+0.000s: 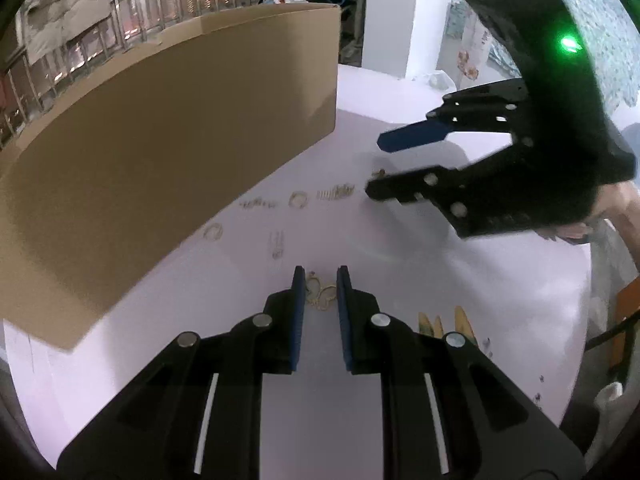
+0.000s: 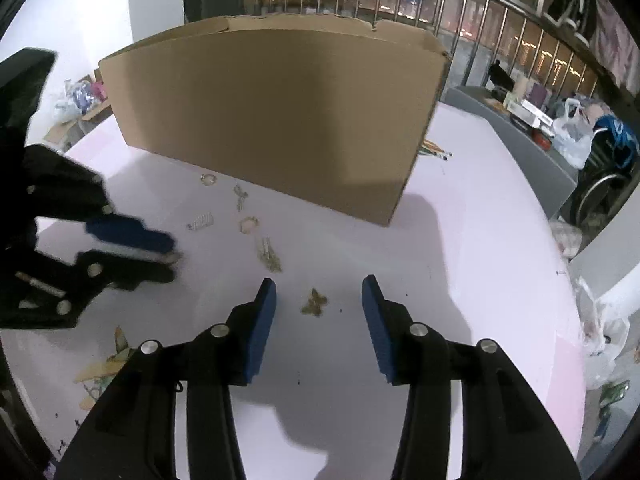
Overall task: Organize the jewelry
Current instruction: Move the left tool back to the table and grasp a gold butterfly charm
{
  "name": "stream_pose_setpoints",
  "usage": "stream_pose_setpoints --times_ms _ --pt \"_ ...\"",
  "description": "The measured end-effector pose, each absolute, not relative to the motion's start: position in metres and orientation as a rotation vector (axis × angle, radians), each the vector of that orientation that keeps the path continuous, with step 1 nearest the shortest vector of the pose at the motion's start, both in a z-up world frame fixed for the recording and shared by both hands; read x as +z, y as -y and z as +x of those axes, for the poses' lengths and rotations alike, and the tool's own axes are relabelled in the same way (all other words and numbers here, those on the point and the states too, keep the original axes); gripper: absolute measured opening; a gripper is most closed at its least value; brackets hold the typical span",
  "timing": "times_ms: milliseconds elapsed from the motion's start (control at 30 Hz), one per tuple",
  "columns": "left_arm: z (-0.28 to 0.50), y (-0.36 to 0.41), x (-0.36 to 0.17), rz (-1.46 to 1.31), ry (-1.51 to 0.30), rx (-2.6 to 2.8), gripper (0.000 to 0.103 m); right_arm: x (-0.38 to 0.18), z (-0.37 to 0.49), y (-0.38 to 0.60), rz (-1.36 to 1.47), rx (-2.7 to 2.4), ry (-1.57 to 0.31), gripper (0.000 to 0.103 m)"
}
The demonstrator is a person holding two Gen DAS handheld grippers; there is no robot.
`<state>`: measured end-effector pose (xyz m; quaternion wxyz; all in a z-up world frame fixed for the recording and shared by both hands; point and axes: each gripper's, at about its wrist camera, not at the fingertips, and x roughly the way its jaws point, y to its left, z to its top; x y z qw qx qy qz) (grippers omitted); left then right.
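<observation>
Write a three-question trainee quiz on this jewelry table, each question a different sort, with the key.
1. True or false: the right gripper is clamped shut on a necklace.
2. Multiple choice: what sits between the fingers of the left gripper? A) a gold looped jewelry piece; B) a silver spoon; C) a red bead.
3. Short answer: what lies on the pale pink tabletop between the right gripper's fingers?

Key
1. False: its jaws stand open and hold nothing.
2. A.
3. A small gold butterfly-shaped piece.
</observation>
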<state>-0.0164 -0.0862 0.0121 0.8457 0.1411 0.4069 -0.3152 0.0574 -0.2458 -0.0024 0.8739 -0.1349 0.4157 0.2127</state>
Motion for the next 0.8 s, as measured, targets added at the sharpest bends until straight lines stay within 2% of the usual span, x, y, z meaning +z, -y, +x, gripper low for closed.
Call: stream_pose_setpoints --times_ms 267,300,333,367,400,633,800 --pt "-0.034 0.063 0.014 0.230 -0.877 -0.662 0.014 -0.004 0.062 0.250 -0.220 0.442 -0.888 0.041" --pt "-0.034 0.063 0.015 0.228 -0.873 -0.659 0.014 -0.004 0.060 0.247 -0.219 0.441 -0.892 0.035" --pt "-0.031 0.060 0.016 0.223 -0.871 -0.657 0.014 -0.004 0.058 0.244 -0.221 0.447 -0.896 0.018" --pt "-0.028 0.058 0.017 0.211 -0.871 -0.657 0.015 -0.003 0.056 0.241 -0.206 0.464 -0.911 0.009" --pt "-0.033 0.057 0.016 0.203 -0.870 -0.658 0.014 -0.003 0.053 0.237 -0.208 0.449 -0.912 0.006" --pt "-0.035 0.057 0.036 0.161 -0.843 -0.665 0.014 -0.003 0.056 0.255 -0.061 0.435 -0.942 0.002" --pt "-0.041 0.049 0.052 0.142 -0.808 -0.664 0.015 0.022 0.056 0.270 0.021 0.467 -0.914 0.002"
